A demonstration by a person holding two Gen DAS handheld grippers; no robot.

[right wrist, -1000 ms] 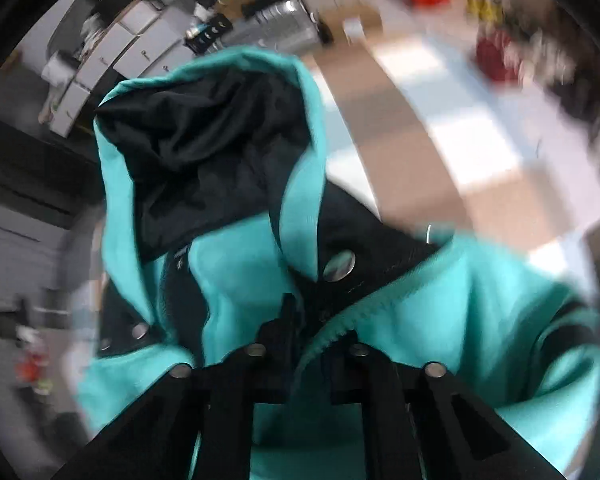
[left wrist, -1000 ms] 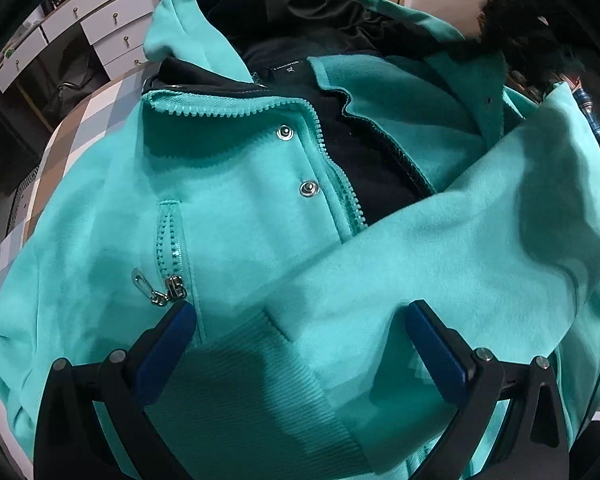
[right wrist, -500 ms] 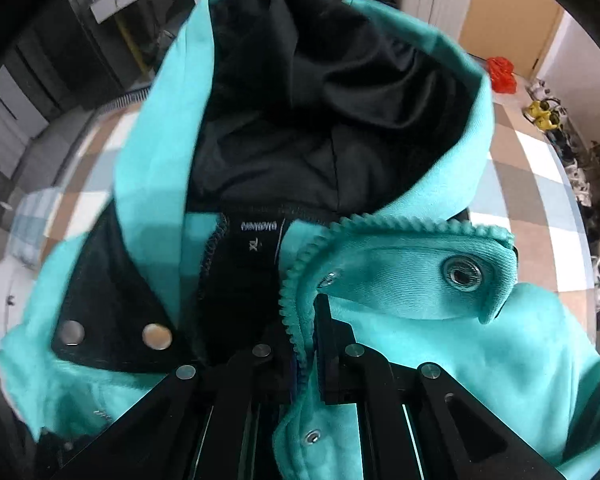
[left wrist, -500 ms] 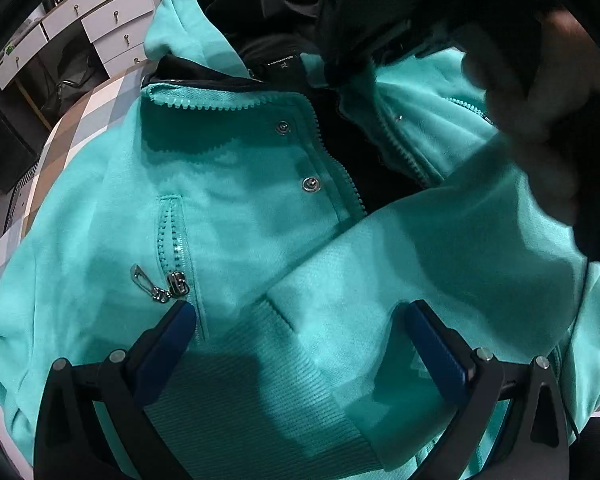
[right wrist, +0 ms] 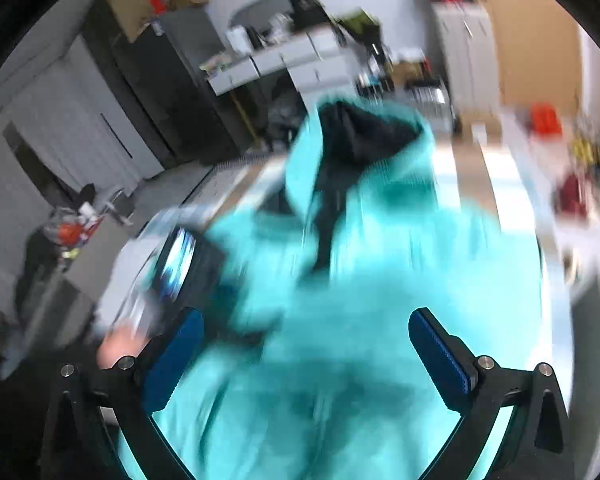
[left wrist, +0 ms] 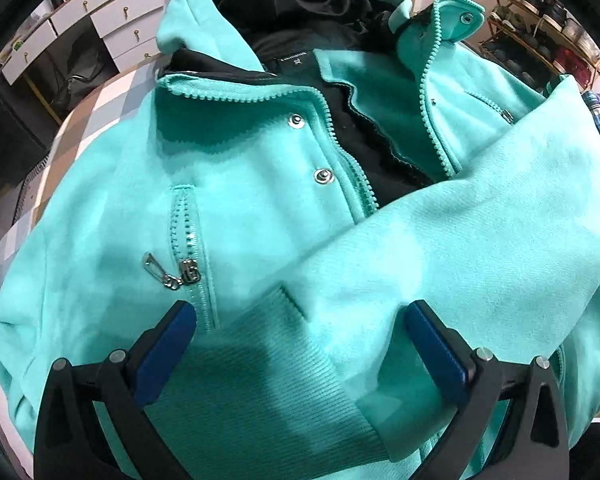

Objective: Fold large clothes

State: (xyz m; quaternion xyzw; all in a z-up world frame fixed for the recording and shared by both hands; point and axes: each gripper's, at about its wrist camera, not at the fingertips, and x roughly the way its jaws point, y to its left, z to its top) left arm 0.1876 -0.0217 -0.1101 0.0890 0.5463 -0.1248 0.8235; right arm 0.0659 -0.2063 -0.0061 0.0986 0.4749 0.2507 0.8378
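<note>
A turquoise hooded jacket (left wrist: 260, 184) with black lining lies spread on a checked table, front unzipped. One sleeve (left wrist: 480, 240) is folded across the chest, its ribbed cuff (left wrist: 260, 380) pointing to the near left. My left gripper (left wrist: 300, 320) hovers open just above that cuff, nothing between its blue pads (left wrist: 166, 350). In the blurred right wrist view the jacket (right wrist: 360, 280) sits further off, hood (right wrist: 364, 132) at the far end. My right gripper (right wrist: 300, 328) is above it, its jaws opening wide, holding nothing.
The checked table (left wrist: 84, 120) shows bare at the far left of the jacket. White drawer units (left wrist: 112, 20) stand beyond it. A shelf of shoes (left wrist: 540, 40) is at the far right. A hand and the other gripper's body (right wrist: 172, 272) appear blurred at left in the right wrist view.
My right gripper let go of the jacket's collar edge, opened and pulled back away from the hood. The right front panel now lies laid open. My left gripper stayed put.
</note>
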